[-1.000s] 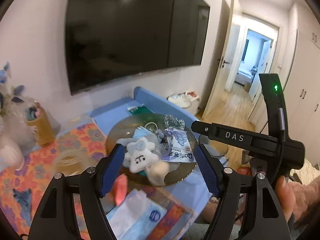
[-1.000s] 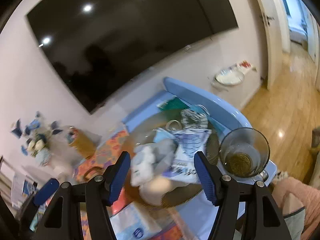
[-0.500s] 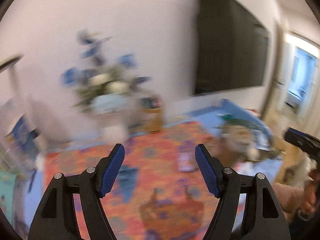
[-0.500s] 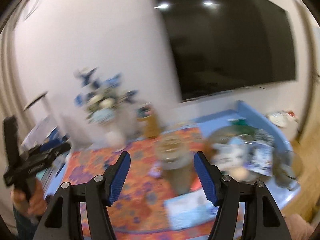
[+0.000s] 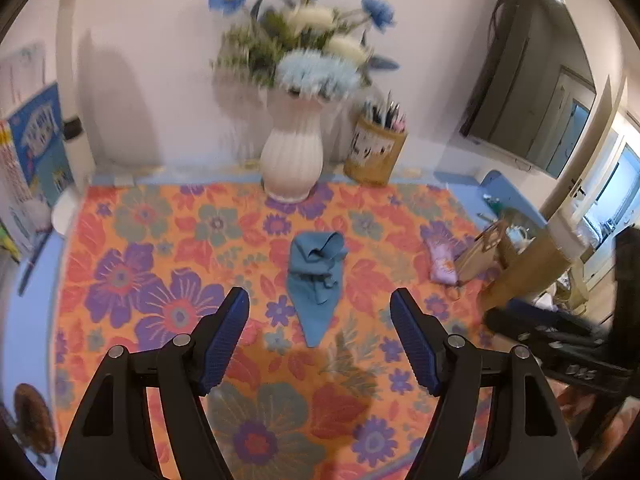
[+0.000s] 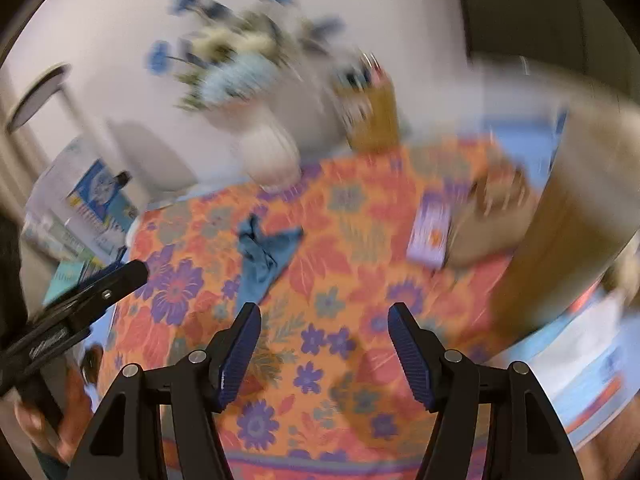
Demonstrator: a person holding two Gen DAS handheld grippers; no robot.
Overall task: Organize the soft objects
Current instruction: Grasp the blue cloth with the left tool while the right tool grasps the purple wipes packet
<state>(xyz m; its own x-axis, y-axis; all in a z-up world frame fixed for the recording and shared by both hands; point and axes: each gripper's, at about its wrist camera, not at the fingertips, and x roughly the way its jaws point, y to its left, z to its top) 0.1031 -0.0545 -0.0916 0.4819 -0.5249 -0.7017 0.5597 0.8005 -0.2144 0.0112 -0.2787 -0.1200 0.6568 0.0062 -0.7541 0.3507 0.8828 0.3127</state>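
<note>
The blue cloth (image 5: 316, 280) lies on the floral mat (image 5: 160, 240), straight ahead of my left gripper (image 5: 320, 340), its long axis along the fingers. My right gripper (image 6: 324, 354) is farther. Both are spread, empty.

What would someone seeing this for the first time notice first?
The bright orange floral tablecloth fills both views, and a crumpled teal cloth lies alone near its middle, just ahead of the open, empty left gripper. Behind it, against the wall, a white ribbed vase holds blue and white flowers, with a yellow pencil cup beside it. A small lilac sock lies further right on the tablecloth.
</note>
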